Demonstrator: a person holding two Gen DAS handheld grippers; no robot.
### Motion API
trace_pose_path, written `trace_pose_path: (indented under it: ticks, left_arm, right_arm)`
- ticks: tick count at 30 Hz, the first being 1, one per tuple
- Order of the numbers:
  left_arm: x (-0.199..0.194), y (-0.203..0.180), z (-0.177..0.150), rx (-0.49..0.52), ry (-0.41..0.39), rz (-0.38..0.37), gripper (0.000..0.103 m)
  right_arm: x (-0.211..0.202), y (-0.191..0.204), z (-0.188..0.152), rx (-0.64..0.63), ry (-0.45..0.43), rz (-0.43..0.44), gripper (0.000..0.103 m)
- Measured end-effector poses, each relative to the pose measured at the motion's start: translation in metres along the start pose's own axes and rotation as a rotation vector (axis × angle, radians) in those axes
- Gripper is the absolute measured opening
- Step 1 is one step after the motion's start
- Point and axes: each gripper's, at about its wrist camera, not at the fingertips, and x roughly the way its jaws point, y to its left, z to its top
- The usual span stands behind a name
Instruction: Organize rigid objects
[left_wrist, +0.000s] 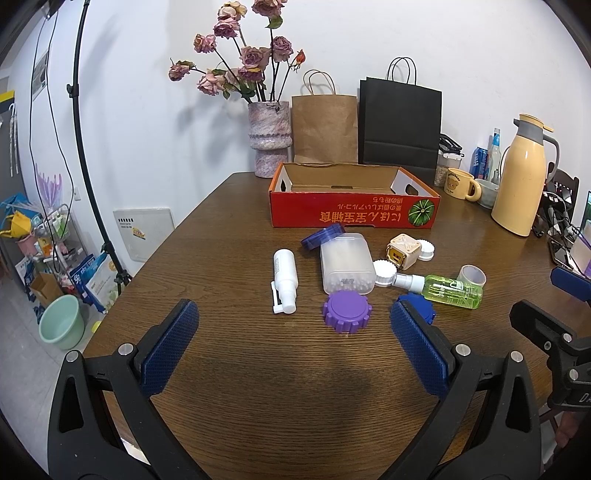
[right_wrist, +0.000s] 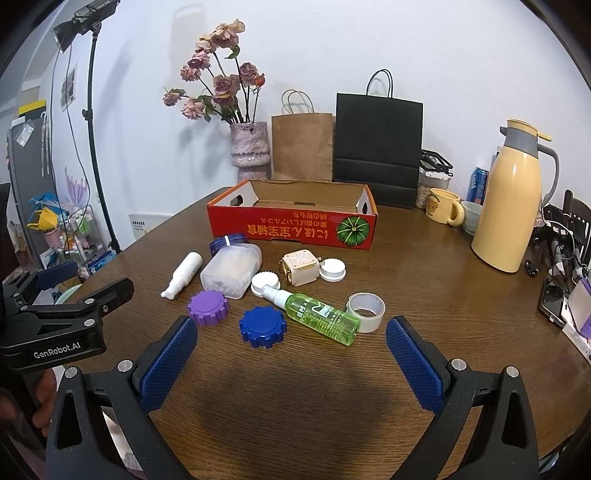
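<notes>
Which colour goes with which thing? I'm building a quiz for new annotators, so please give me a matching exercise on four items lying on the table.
Things:
1. spray bottle
2. gear-shaped lid
3. box
4. tape roll

Colours:
A. red
B. off-white
C. green
D. blue

Pairs: 1-C, 2-D, 3-A, 4-B

Counting three gear-edged lids (right_wrist: 262, 326), two spray bottles (right_wrist: 321, 317), two white caps (right_wrist: 332, 270), one tape roll (right_wrist: 365, 312).
</notes>
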Motion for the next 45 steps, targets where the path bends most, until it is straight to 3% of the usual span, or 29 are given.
trace_pose_path:
  ticks: [20,45]
  left_arm:
    - [0.009,0.001,0.000,-0.004,0.018,0.000,0.103]
    - [0.062,0.003,-0.009,-0.018,0.135,0.002,0.103]
  right_arm:
    - [0.007,-0.001,-0.006,0.000,0.017,0.001,0.103]
    - [0.061,-0.002,-0.010,-0.015,0.134,0.019,0.103]
